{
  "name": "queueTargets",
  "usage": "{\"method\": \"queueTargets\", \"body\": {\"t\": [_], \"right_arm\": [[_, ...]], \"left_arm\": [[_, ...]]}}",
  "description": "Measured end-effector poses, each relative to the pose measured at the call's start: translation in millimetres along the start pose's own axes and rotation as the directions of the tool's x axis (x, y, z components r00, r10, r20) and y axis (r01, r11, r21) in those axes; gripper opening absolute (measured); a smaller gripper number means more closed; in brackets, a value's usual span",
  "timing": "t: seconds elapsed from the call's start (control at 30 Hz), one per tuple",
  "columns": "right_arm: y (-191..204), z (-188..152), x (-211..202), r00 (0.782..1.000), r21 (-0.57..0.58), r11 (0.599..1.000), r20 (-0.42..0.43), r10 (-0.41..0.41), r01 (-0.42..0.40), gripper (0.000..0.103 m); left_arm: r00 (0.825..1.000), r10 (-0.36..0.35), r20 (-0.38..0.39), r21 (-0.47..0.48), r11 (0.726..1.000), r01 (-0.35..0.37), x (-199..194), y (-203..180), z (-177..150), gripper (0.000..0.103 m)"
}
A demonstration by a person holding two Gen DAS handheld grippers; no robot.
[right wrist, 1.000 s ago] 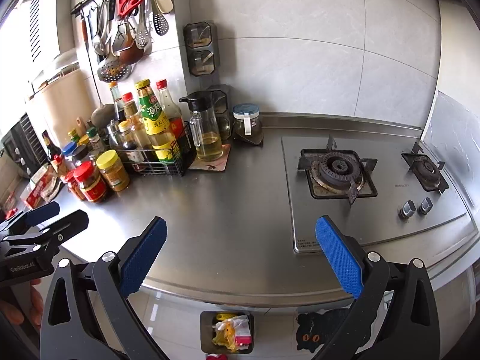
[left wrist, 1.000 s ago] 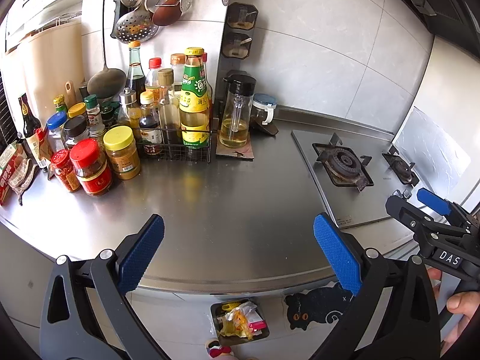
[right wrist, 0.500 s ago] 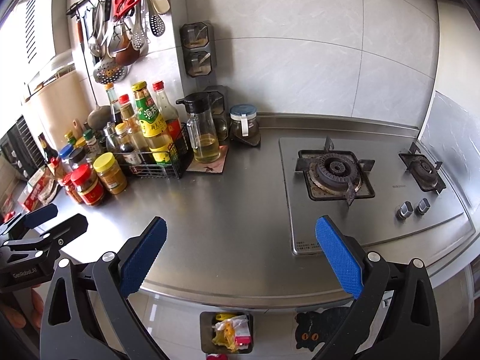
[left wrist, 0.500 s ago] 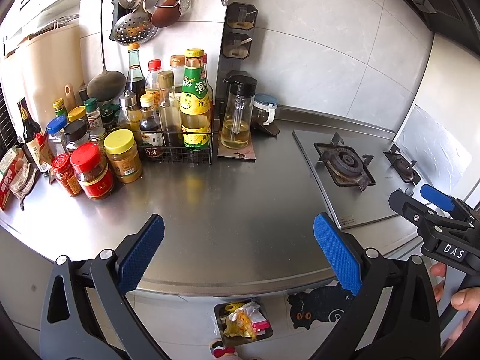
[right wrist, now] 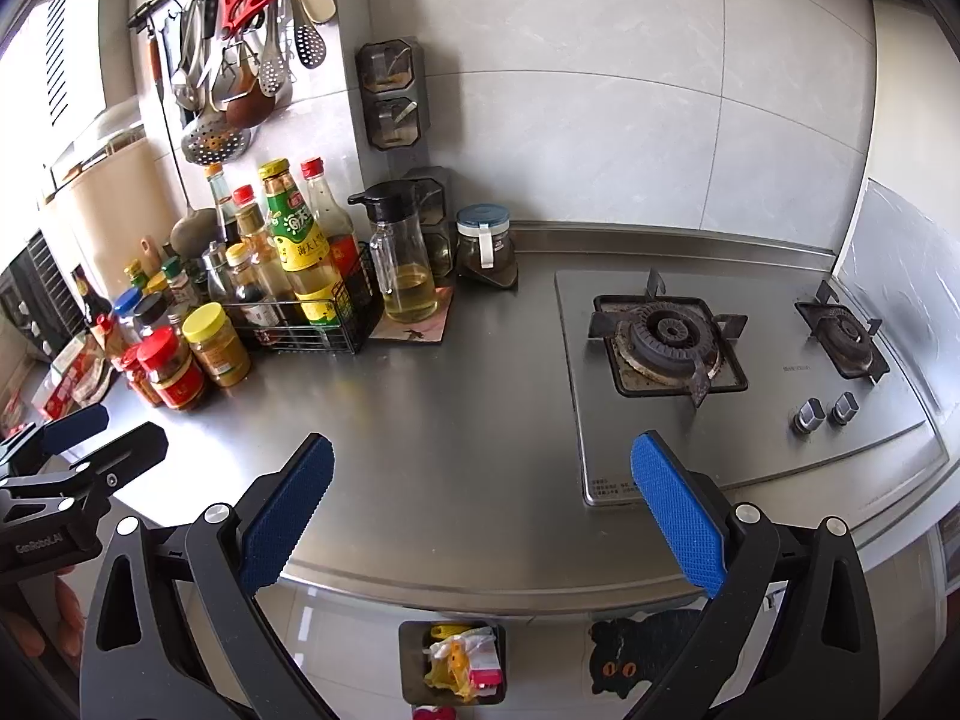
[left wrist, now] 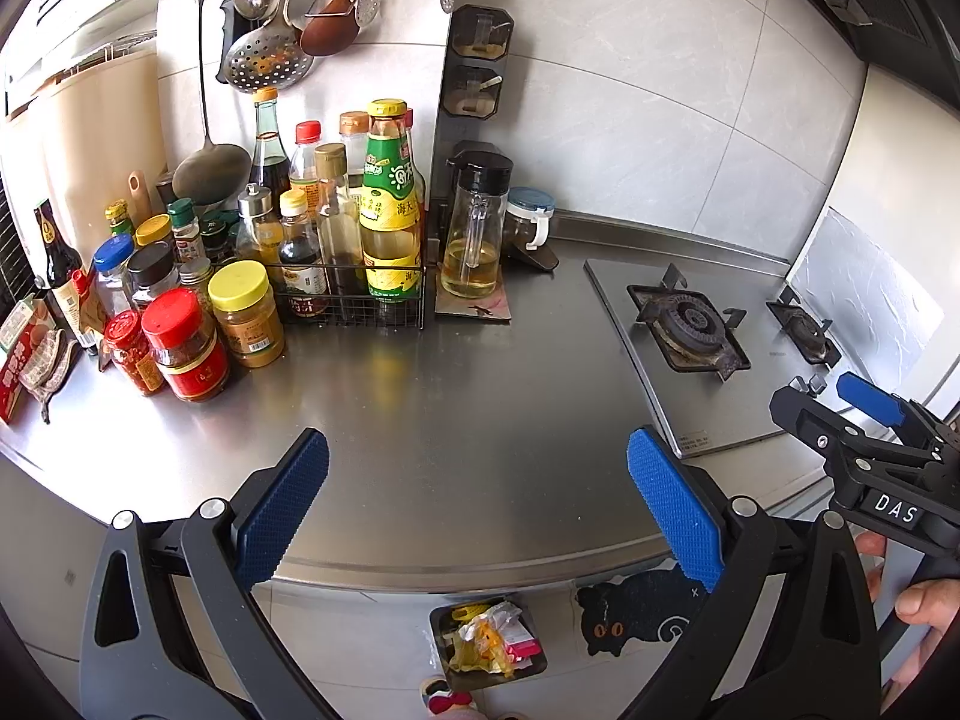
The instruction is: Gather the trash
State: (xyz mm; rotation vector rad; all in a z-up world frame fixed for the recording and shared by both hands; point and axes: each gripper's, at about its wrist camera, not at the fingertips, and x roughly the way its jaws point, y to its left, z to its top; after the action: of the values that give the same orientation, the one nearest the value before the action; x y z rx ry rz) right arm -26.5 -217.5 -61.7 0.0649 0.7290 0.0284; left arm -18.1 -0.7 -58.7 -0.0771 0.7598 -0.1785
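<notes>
A small dark trash bin (left wrist: pixel 489 639) stands on the floor below the counter's front edge, holding yellow, white and pink wrappers; it also shows in the right wrist view (right wrist: pixel 453 663). My left gripper (left wrist: pixel 477 507) is open and empty above the steel counter (left wrist: pixel 450 408), over the front edge. My right gripper (right wrist: pixel 480 510) is open and empty, at a similar height. The right gripper shows at the right of the left wrist view (left wrist: pixel 864 414). The left gripper shows at the left of the right wrist view (right wrist: pixel 78 438).
Sauce bottles in a wire basket (left wrist: pixel 354 300) and jars (left wrist: pixel 186 348) crowd the counter's back left. A glass oil jug (left wrist: pixel 474 240) stands beside them. A gas hob (right wrist: pixel 720 372) fills the right. Utensils hang on the wall. A black cat mat (right wrist: pixel 642 654) lies on the floor.
Both grippers have drifted slightly; the view shifts a little, with the bin sliding slightly right in the left wrist view. Both stay open and empty.
</notes>
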Motion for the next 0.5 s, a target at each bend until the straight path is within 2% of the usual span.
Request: {"method": "queueTargets", "body": {"t": [0.5], "right_arm": [[-4.1,-0.6,0.1,1.000,0.010,1.000,-0.002,0.001,-0.001,0.100]], "left_arm": [[1.000,-0.008,-0.005,0.010,1.000,0.008,1.4,-4.3,1.3,0.095]]}}
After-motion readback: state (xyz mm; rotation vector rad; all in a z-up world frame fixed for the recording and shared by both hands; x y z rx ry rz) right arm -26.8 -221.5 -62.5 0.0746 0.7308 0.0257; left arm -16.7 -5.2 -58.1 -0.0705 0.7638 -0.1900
